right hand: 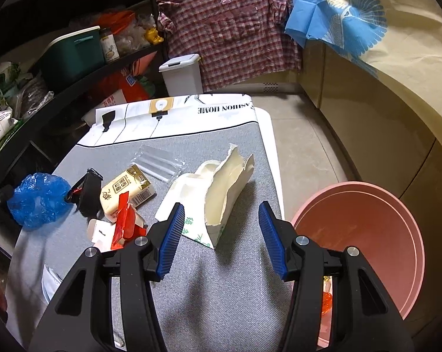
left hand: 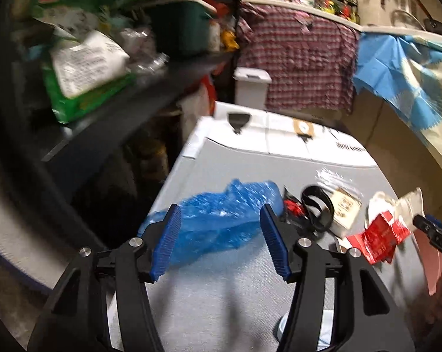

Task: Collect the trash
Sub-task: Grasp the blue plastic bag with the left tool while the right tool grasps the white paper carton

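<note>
On the grey table [right hand: 227,308], crumpled blue bag [left hand: 221,220], torn white carton [right hand: 221,187], both claws spread.

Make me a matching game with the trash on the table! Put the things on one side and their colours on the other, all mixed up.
Things:
1. crumpled plastic bag
2. torn open carton
3. big round bin beside the table
4. folded wrapper near the small box

Colours:
A. pink
B. red
C. blue
D. cream white

Pairs: 1-C, 2-D, 3-A, 4-B
</note>
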### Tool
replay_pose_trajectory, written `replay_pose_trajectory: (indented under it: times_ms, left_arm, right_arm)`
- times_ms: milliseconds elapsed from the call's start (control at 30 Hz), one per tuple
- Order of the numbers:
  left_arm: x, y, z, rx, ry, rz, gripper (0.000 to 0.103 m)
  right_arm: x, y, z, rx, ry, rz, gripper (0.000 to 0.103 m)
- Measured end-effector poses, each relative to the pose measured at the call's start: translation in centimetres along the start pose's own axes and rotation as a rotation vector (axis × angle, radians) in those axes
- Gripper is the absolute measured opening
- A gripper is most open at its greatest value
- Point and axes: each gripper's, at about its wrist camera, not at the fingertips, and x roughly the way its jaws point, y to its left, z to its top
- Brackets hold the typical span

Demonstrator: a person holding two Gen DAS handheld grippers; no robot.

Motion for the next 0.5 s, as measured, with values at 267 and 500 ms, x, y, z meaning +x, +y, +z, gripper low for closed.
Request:
replay_pose_trajectory:
  times_ms: [267, 500]
  left_arm:
    - [2.9, 0.5, -0.1, 0.021, 0.089, -0.013, 0.058]
    - [4.5, 1.2, -0.5, -0.006, 0.142, -0.010, 0.035]
  right_arm:
    - [0.9, 0.0, 0.0, 0.006, 0.026, 0.000, 0.053]
    - [1.3, -0.2, -0.2, 0.016, 0.047, 0.002, 0.040]
